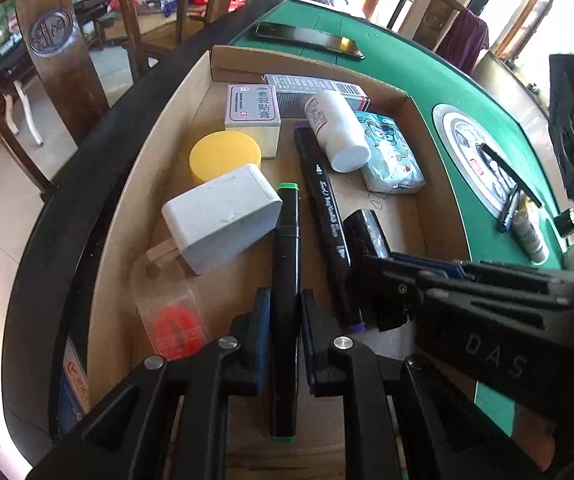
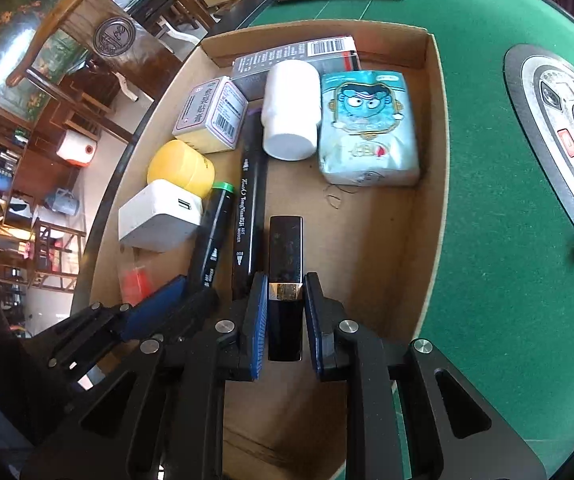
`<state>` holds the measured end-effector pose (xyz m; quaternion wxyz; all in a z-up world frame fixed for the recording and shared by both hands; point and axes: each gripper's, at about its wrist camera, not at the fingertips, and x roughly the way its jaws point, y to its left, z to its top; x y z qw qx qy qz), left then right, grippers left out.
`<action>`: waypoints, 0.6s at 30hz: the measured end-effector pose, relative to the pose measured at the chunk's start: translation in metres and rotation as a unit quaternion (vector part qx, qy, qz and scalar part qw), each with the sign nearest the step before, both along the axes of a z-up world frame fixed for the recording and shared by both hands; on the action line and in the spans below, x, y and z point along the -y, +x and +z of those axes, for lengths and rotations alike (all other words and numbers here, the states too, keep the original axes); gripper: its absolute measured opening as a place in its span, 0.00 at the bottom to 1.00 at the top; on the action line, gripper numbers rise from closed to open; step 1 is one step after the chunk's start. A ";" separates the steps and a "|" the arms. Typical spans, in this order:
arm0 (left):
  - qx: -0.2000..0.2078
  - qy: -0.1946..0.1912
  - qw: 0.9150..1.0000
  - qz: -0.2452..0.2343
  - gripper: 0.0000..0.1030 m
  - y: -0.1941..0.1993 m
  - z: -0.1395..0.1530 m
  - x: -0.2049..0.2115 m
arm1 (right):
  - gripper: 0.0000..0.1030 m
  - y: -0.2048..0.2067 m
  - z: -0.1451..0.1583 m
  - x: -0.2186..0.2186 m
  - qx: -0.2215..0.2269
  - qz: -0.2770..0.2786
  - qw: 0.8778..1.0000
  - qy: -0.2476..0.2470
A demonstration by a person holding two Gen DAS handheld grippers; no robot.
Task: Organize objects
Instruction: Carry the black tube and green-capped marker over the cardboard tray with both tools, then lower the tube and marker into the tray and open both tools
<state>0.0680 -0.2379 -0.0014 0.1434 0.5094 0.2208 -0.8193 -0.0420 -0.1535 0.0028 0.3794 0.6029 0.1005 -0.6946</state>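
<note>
An open cardboard box [image 1: 417, 148] [image 2: 437, 128] lies on a green table. In the left wrist view my left gripper [image 1: 286, 300] is shut on a black marker with green ends [image 1: 286, 236], which points down into the box. In the right wrist view my right gripper [image 2: 286, 284] is shut on a black lipstick tube with a gold band [image 2: 286, 244], its far end close to the box floor. The two grippers hang side by side over the near half of the box. Between marker and tube lies a second black marker with purple ends [image 1: 325, 216] [image 2: 252, 196].
In the box are a white charger [image 1: 223, 216], a yellow jar [image 1: 223, 152], an ointment carton [image 1: 253, 114], a white bottle [image 1: 337, 132], a tissue pack [image 1: 391, 156], a grey carton [image 2: 291, 54] and a clear packet with orange contents [image 1: 173, 320]. A dark phone [image 1: 311, 38] and a round centre dial [image 2: 559, 136] sit on the felt.
</note>
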 end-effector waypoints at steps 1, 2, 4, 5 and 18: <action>0.003 0.000 1.000 -0.007 0.14 -0.001 0.000 0.002 | 0.18 0.002 0.000 0.002 -0.002 -0.007 1.000 0.004; 0.005 0.002 1.000 -0.012 0.14 -0.001 0.000 0.005 | 0.18 0.003 -0.001 0.003 0.009 -0.011 1.000 0.003; 0.005 0.006 1.000 -0.030 0.14 -0.001 0.000 0.007 | 0.18 0.003 -0.001 0.004 0.027 -0.024 0.999 0.003; 0.006 0.004 0.999 -0.041 0.14 -0.001 0.000 0.007 | 0.17 0.003 -0.002 0.005 0.032 -0.027 0.999 0.005; -0.002 0.005 0.996 -0.093 0.14 -0.002 0.000 0.012 | 0.18 0.027 0.005 -0.021 0.018 -0.099 0.995 0.027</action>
